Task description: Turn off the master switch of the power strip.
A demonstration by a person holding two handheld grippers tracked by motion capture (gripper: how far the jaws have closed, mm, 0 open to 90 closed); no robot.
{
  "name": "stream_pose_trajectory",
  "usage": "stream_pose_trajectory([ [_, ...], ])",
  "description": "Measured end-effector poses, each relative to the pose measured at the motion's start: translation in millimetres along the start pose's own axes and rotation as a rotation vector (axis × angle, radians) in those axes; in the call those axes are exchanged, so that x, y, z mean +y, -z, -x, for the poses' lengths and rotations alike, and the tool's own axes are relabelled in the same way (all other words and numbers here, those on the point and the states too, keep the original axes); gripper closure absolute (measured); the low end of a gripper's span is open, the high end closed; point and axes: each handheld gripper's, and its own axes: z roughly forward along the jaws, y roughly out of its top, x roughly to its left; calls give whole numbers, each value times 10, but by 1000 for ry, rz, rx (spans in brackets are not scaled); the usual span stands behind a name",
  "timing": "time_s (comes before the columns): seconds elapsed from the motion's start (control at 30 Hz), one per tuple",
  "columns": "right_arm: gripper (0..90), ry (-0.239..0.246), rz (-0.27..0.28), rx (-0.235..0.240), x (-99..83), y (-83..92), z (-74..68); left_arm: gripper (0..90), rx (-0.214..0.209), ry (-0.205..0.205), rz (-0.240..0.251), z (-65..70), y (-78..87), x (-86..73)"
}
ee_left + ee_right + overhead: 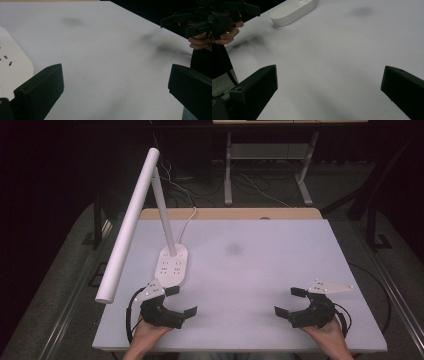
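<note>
While both hands rest at the near edge of the table (260,245), we find each gripper set low over the white surface with nothing between its jaws. We note the left gripper (181,301) at the near left, held in the left hand (145,332); its jaws stand wide apart, as its own view confirms, with bare table top showing between them. We note the right gripper (287,302) at the near right, held in the right hand (327,332); its jaws are likewise spread wide and hold nothing. The two grippers are well apart from each other, each pointing roughly inward toward the middle of the table.

We record one object on the table: a white desk lamp (131,222). Its oval base (172,265) sits left of centre, just beyond the left gripper, and carries small dark markings on its top. A thin stem rises from the base and tilts toward the far side, and a long white tube head slants from the far upper end down toward the near left, overhanging the table's left edge. A white cord (189,220) runs from the base toward the far edge.

We observe a faint grey smudge (233,249) near the table's centre. Beyond the table we see dark floor and metal table legs (228,170).
</note>
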Motion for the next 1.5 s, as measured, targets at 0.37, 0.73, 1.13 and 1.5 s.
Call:
stream_pose_trajectory([
  [0.37,0,0,-3,6,-8,42,-7,0,-1,7,9,-2,5,9],
  [0.73,1,-1,-25,12,-12,50,4,0,-10,7,-13,11,-10,13],
  [1.13,1,-1,-42,19,-17,44,-6,0,-20,4,-44,26,-6,56],
  [1.5,1,-3,-34,11,-20,70,14,0,-11,11,-53,-2,52,135],
])
